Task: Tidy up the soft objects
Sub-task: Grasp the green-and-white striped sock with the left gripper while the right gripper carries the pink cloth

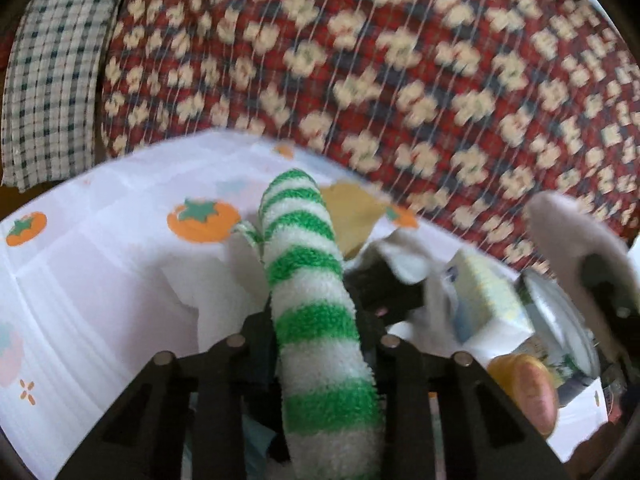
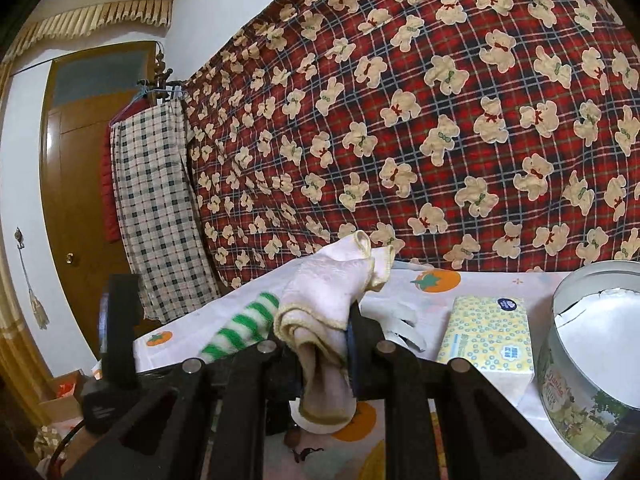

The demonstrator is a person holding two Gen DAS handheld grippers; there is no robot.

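Left wrist view: my left gripper [image 1: 316,320] has its jaws drawn in close on a green-and-white striped sock [image 1: 308,280]. The sock runs up the centre of the frame from between the 2 fingers, its far end lifted over the desk [image 1: 100,280]. The picture is motion-blurred.

Right wrist view: my right gripper [image 2: 324,356] is clamped tight on a cream cloth [image 2: 328,300] with a yellow stitched edge. The cloth bunches above the jaws at frame centre and hangs below them. The same striped sock shows just left of the cloth, slanting toward the lower left.

The desk carries a white cover printed with orange persimmons. On it, right of centre in the right view, lies a yellow tissue pack [image 2: 488,336]. A round tin [image 2: 580,392] stands at the lower right, close beside the pack. A white glove [image 2: 396,320] lies between the cloth and the tissue pack.

Behind the desk hangs a red plaid blanket [image 2: 440,120] with a bear print. A checked cloth [image 2: 156,208] hangs at the left by a wooden door [image 2: 80,160].

In the left view, a fingertip [image 1: 528,392] shows at the lower right.
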